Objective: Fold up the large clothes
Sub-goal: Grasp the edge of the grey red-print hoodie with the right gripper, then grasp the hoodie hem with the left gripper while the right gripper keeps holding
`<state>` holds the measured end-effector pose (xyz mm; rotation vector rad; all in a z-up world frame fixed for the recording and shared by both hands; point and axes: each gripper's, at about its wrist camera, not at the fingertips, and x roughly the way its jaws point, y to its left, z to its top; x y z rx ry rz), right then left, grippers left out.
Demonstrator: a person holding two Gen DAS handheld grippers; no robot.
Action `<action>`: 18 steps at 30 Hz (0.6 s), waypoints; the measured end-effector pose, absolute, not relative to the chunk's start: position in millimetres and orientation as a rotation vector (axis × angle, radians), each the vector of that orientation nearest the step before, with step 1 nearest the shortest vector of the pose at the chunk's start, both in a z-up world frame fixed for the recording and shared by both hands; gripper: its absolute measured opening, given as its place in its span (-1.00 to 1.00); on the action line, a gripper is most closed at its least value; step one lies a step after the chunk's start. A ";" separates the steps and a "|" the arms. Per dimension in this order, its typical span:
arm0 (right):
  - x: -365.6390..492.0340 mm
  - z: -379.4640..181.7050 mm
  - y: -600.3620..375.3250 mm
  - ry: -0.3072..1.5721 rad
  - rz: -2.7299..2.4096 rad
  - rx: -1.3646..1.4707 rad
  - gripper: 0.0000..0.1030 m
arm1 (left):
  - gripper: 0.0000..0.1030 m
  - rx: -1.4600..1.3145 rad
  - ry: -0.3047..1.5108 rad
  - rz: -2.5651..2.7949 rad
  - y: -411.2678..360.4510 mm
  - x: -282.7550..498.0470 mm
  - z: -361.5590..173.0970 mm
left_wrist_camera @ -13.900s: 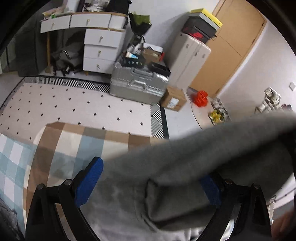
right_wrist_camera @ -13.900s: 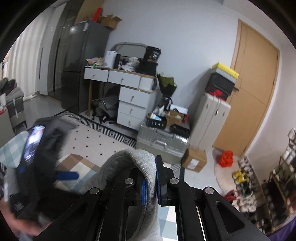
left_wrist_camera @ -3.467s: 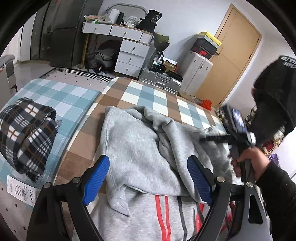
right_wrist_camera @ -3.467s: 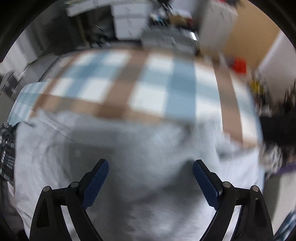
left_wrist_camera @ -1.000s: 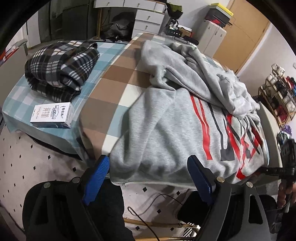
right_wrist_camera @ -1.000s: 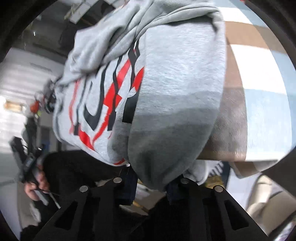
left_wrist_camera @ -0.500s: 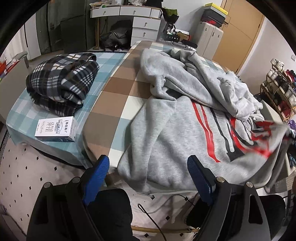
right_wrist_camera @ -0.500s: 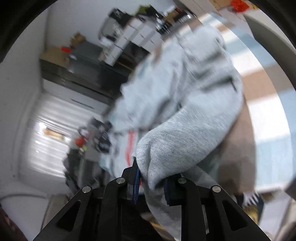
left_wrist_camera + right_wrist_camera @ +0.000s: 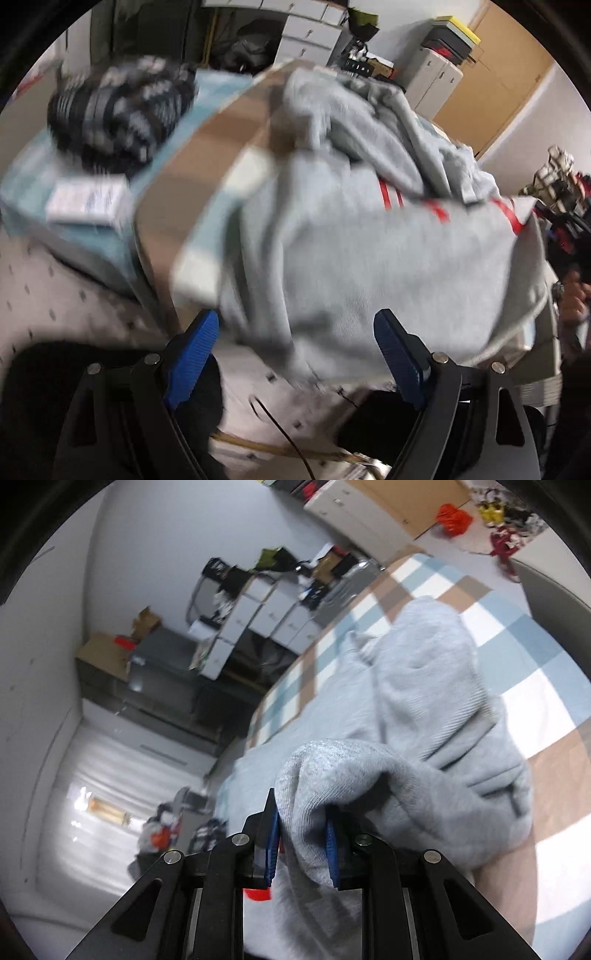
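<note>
Right claw (image 9: 302, 840): you have it clamped on a bunched fold of the grey sweatshirt (image 9: 424, 709).
Left claw (image 9: 295, 356): wide, gripping nothing.
Sweatshirt: sprawled on the checked counter (image 9: 207, 144), hem overhanging.
Containers: none visible.

One grey sweatshirt (image 9: 369, 240) with red print lies across one bed (image 9: 221, 122) in a checked cover. One folded dark plaid garment (image 9: 122, 107) sits on the bed, and beside it one small white box (image 9: 86, 201), though blur may hide more. Two tools appear: the left tool (image 9: 295, 354) and the right tool (image 9: 301, 843). One white drawer unit (image 9: 310, 37) stands behind.
</note>
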<state>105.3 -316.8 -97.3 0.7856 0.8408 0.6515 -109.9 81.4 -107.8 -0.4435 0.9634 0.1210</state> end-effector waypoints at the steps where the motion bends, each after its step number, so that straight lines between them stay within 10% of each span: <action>1: 104.5 -100.6 -317.0 0.840 0.650 0.795 -0.59 | 0.61 -0.454 0.969 0.117 75.5 -117.0 -113.9; 14: 66.3 -98.7 -320.8 0.682 0.646 0.753 -0.49 | 0.61 -0.459 0.920 0.232 43.1 -128.8 -188.4; 18: 59.9 -100.5 -335.6 0.627 0.624 0.797 0.28 | 0.61 -0.559 0.842 0.180 48.7 -124.3 -193.0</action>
